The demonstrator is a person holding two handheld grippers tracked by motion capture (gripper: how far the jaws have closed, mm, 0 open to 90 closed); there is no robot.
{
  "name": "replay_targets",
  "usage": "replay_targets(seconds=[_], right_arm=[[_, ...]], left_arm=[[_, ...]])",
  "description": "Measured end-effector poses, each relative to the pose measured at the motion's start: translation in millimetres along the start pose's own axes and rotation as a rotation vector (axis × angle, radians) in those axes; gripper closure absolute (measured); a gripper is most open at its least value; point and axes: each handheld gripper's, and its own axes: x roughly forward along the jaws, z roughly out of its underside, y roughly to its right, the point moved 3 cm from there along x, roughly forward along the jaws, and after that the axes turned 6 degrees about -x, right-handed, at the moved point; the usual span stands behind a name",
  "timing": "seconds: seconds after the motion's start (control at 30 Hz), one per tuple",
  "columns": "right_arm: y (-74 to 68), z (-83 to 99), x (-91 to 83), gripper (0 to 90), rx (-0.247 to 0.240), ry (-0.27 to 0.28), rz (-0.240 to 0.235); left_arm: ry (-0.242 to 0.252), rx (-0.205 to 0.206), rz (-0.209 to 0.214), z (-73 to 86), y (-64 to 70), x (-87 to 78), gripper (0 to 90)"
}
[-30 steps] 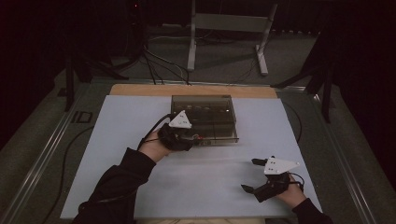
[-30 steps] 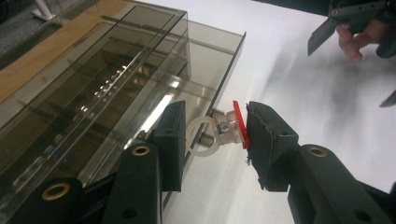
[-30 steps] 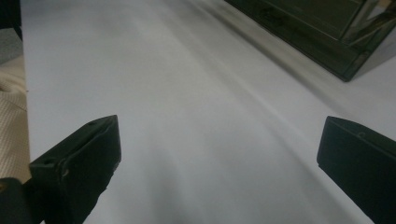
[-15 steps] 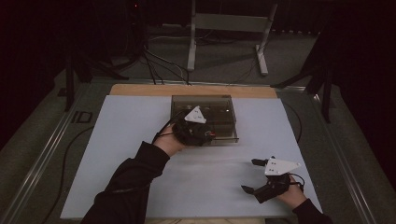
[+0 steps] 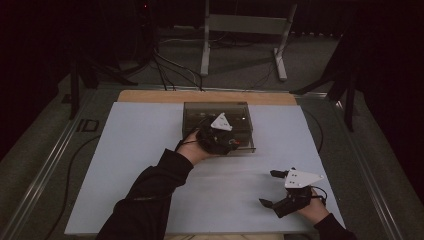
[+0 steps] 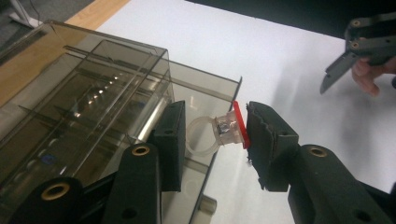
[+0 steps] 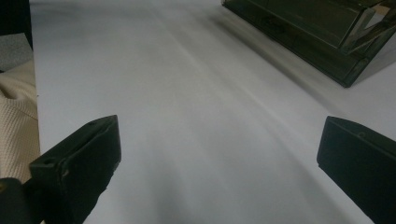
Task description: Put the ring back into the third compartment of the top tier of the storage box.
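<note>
A smoky clear plastic organizer box [image 5: 217,112] [image 6: 84,102] [image 7: 327,28] with inner dividers sits at the middle back of the white mat. My left gripper [image 5: 220,141] [image 6: 215,135] hovers over the box's front right corner, shut on a small clear ring with a red top [image 6: 224,133], held between its jaws above an open compartment. My right gripper [image 5: 272,189] [image 7: 217,163] rests low over the mat at the front right, jaws wide open and with nothing between them. The left gripper view also catches the right gripper [image 6: 364,51] and its hand at the top right.
The white mat [image 5: 150,165] covers a wooden table whose far edge [image 5: 200,96] shows behind the box. A metal stand [image 5: 245,35] and cables lie on the floor beyond. Beige cloth [image 7: 14,112] shows at the mat's near edge.
My left gripper has moved rightward and slightly forward over the box, from its left front part to its front right corner. The right gripper has stayed in place, open.
</note>
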Motion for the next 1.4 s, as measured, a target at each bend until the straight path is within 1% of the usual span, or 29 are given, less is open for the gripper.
replay_targets(seconds=[0.1,0.17,0.2,0.27,0.3,0.37,0.43,0.47,0.53,0.63,0.67,0.73,0.9,1.0,1.03,1.1,1.13,1.2,1.23,1.27,1.3,1.37,1.4], right_arm=[[-0.1,0.1,-0.5,0.1,0.002,0.001,0.000],[-0.2,0.1,-0.8,0.2,0.005,0.002,0.000],[-0.3,0.0,-0.9,0.2,0.005,0.003,0.000],[-0.4,-0.2,-1.1,0.2,0.004,0.006,0.000],[-0.5,-0.2,-1.3,0.2,0.004,0.007,0.000],[-0.5,-0.2,-1.6,0.2,0.005,0.008,0.000],[-0.6,0.0,-2.0,0.2,0.006,0.007,-0.002],[-0.6,0.0,-2.0,0.2,0.005,0.008,-0.001],[-0.4,0.2,-2.3,0.2,0.004,0.008,-0.002],[-0.3,0.3,-2.5,0.2,0.003,0.008,-0.001],[-0.3,0.4,-2.5,0.1,0.003,0.008,-0.001],[-0.3,0.4,-2.5,0.2,0.003,0.007,-0.001],[-0.3,0.4,-2.8,0.1,0.004,0.009,0.000],[-0.6,0.5,-2.7,0.2,0.005,0.007,-0.001],[-0.7,0.6,-2.6,0.2,0.005,0.007,-0.002],[-0.9,0.5,-2.3,0.2,0.005,0.006,-0.002],[-1.0,0.5,-2.2,0.2,0.005,0.007,-0.003],[-1.1,0.5,-2.0,0.1,0.004,0.004,-0.002],[-1.1,0.5,-2.0,0.2,0.004,0.004,-0.002],[-1.2,0.4,-1.9,0.2,0.005,0.004,-0.002],[-1.3,0.4,-1.8,0.2,0.004,0.002,-0.001],[-1.5,0.3,-1.5,0.2,0.004,0.001,-0.001],[-1.6,0.2,-1.4,0.2,0.004,0.001,-0.001]], left_arm=[[-0.010,0.002,-0.005,-2.0,0.0,5.6,59.4],[-0.014,0.008,-0.017,-3.5,-0.5,9.1,59.4],[-0.013,0.001,-0.019,-4.5,-1.0,11.0,59.4],[-0.022,0.001,-0.027,-5.8,-2.0,14.4,59.4],[-0.019,-0.009,-0.025,-6.4,-2.1,16.4,59.3],[-0.023,-0.009,-0.036,-7.2,-2.8,19.6,59.2],[-0.020,-0.019,-0.038,-8.1,-3.4,22.6,59.1],[-0.017,-0.014,-0.052,-8.6,-3.8,23.7,58.9],[-0.018,-0.012,-0.056,-9.4,-4.6,25.6,58.9],[-0.009,-0.015,-0.080,-11.1,-5.6,27.4,57.4],[-0.007,-0.025,-0.084,-11.7,-6.2,27.4,55.4],[-0.006,-0.036,-0.109,-12.6,-7.1,27.3,48.1],[0.009,-0.046,-0.124,-13.7,-5.0,22.6,32.4],[0.019,-0.050,-0.127,-13.9,-2.3,16.7,25.8],[0.023,-0.051,-0.120,-13.8,-1.2,14.5,24.8],[0.027,-0.050,-0.123,-13.5,1.1,10.1,20.6],[0.028,-0.052,-0.117,-13.2,2.3,7.7,19.4],[0.034,-0.049,-0.123,-12.3,4.6,2.8,15.8],[0.039,-0.051,-0.114,-11.4,5.9,0.4,15.6],[0.038,-0.042,-0.102,-10.2,7.0,-1.9,13.7],[0.043,-0.036,-0.095,-8.7,8.4,-3.9,9.5],[0.043,-0.040,-0.078,-5.4,10.0,-7.3,5.9],[0.045,-0.042,-0.077,-3.9,10.8,-9.1,3.9]])
